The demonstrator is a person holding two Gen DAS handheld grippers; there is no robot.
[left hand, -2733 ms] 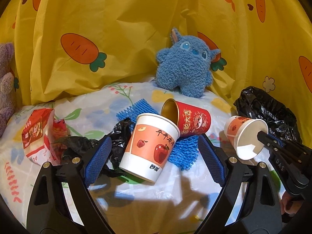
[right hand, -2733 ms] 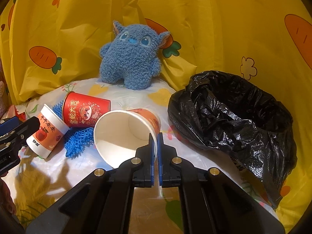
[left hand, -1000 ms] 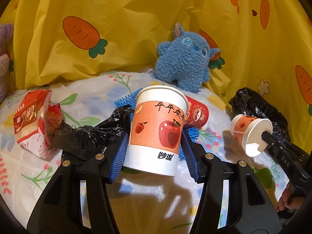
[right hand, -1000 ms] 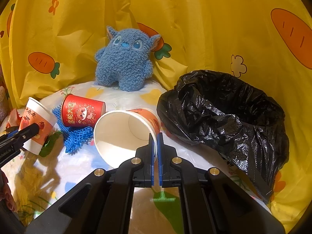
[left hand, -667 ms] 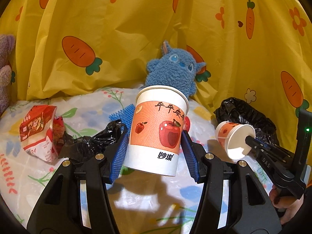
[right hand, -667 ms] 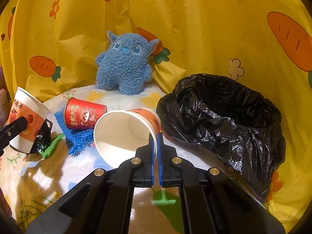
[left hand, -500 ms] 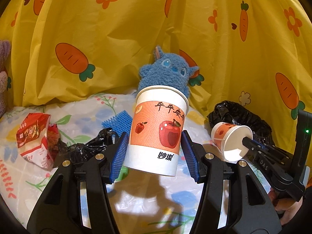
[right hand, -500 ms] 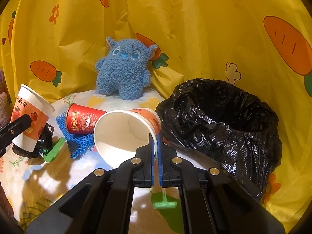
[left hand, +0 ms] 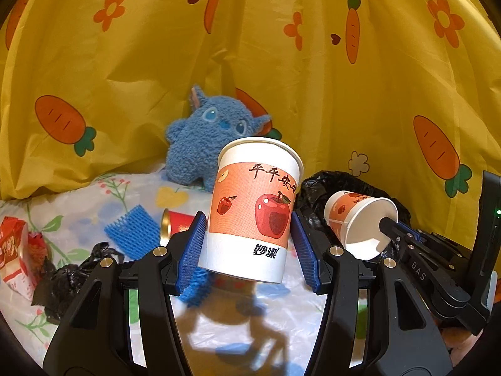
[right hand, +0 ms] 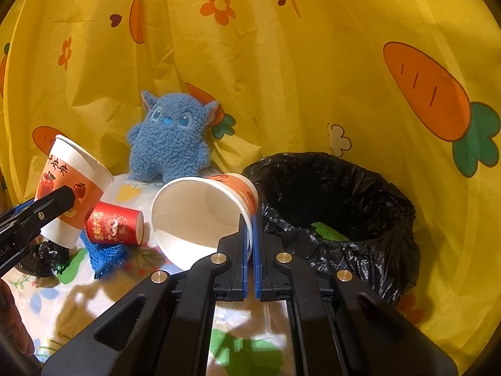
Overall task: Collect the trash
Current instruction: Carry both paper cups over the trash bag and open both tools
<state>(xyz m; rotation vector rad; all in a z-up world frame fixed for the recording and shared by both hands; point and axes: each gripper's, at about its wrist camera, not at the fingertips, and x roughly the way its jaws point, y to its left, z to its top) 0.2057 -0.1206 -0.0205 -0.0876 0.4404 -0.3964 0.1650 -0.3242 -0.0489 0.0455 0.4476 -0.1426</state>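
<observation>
Left wrist view: apple cup (left hand: 256, 210), white paper with orange band, red apples and black characters, is gripped upright, off the sheet, by the half-open left gripper (left hand: 250, 247). A second cup (right hand: 203, 213) is pinched at its rim by the closed right gripper (right hand: 249, 247), beside the bag (right hand: 360, 206).

surface: floral sheet (left hand: 94, 194) | on it: red cup (right hand: 114, 224), blue foam net (left hand: 131, 233), snack wrapper (left hand: 14, 257), trash bag (right hand: 360, 250)
</observation>
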